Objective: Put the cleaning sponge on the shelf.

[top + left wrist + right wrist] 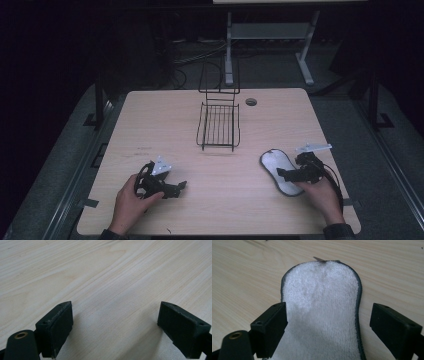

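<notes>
White terry pad [280, 171] lying flat under released right gripper [283, 174]; left gripper [181, 185] released; wire rack [218, 126] standing well apart.

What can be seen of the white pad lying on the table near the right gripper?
The white pad is a flat, peanut-shaped piece of terry-like cloth with a dark stitched edge and a small tag at its far end. It lies flat on the wooden table, at the near right, right of the wire basket. The right gripper hovers over its near part, jaws open to either side; whether they touch it cannot be told.
</notes>
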A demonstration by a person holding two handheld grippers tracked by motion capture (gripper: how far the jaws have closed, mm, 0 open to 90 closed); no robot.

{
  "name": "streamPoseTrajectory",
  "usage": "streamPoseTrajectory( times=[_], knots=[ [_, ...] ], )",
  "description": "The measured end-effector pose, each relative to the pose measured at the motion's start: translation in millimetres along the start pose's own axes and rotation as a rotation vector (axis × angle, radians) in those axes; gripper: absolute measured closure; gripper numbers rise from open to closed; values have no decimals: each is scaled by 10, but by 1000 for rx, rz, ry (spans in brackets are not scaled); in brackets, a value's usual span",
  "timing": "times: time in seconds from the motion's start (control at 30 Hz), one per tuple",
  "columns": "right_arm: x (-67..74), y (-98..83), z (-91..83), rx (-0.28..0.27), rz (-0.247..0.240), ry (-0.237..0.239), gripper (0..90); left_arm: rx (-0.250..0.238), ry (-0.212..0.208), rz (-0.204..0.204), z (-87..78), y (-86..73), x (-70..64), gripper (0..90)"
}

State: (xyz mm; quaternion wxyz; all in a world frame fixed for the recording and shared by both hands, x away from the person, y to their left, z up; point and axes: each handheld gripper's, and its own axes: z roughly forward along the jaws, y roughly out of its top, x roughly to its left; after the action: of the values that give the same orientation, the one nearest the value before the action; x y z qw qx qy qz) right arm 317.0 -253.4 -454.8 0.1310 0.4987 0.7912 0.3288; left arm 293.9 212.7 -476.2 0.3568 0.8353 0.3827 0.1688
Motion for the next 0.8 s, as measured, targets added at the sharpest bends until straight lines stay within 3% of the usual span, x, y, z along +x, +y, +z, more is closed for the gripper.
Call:
streamPoseTrajectory(
  times=[0.4,0.8],
  knots=[
    [57,19,112,21,-11,-24,139,0,0,0,0,0,0,123],
    [88,8,178,56,-2,-11,144,0,0,0,0,0,0,123]
  ],
)
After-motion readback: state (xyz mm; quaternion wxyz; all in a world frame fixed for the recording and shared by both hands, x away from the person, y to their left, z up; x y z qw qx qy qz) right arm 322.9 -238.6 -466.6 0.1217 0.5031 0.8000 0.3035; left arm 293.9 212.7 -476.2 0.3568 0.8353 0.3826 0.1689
